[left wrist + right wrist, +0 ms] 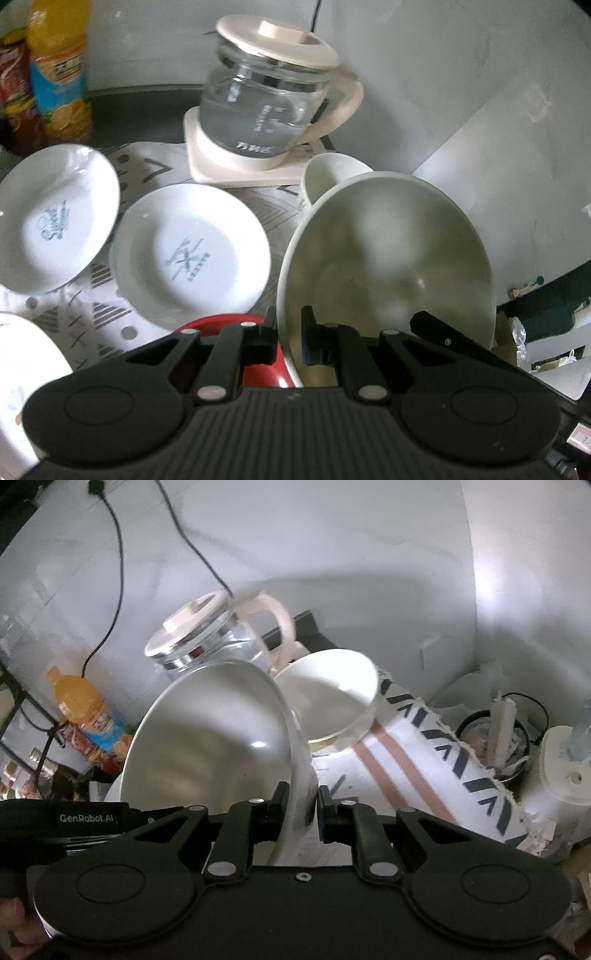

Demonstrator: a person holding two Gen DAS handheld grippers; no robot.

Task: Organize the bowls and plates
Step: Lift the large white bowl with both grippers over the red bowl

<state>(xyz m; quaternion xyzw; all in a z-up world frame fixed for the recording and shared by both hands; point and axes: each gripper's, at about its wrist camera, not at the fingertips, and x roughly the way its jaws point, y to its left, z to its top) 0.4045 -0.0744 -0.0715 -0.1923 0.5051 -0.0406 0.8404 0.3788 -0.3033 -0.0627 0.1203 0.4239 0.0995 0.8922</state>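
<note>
The large off-white ceramic bowl (388,266) looks stiff, glazed and slick, and probably fairly heavy and breakable, so a thin-rim pinch is a risky hold; two grips on opposite sides of the rim, as here, seem the sound choice, with the pads set well down over the lip.

In the left wrist view, from left to right: two white shallow plates with blue print (55,218) and (192,251) lie at about nine and ten o'clock on the patterned cloth (96,314). A red dish (229,325) peeks out just behind the left gripper (289,339), which is clamped on the bowl's near rim at six o'clock. The bowl is tilted and appears lifted off the cloth, its plain, glossy inside facing the camera. A smaller white bowl (332,173) sits behind it at one o'clock, beside the glass kettle with a beige lid (269,96) at twelve.

In the right wrist view the same bowl (210,738) fills nine to twelve o'clock, and the right gripper (300,805) is closed on its rim at six o'clock.
</note>
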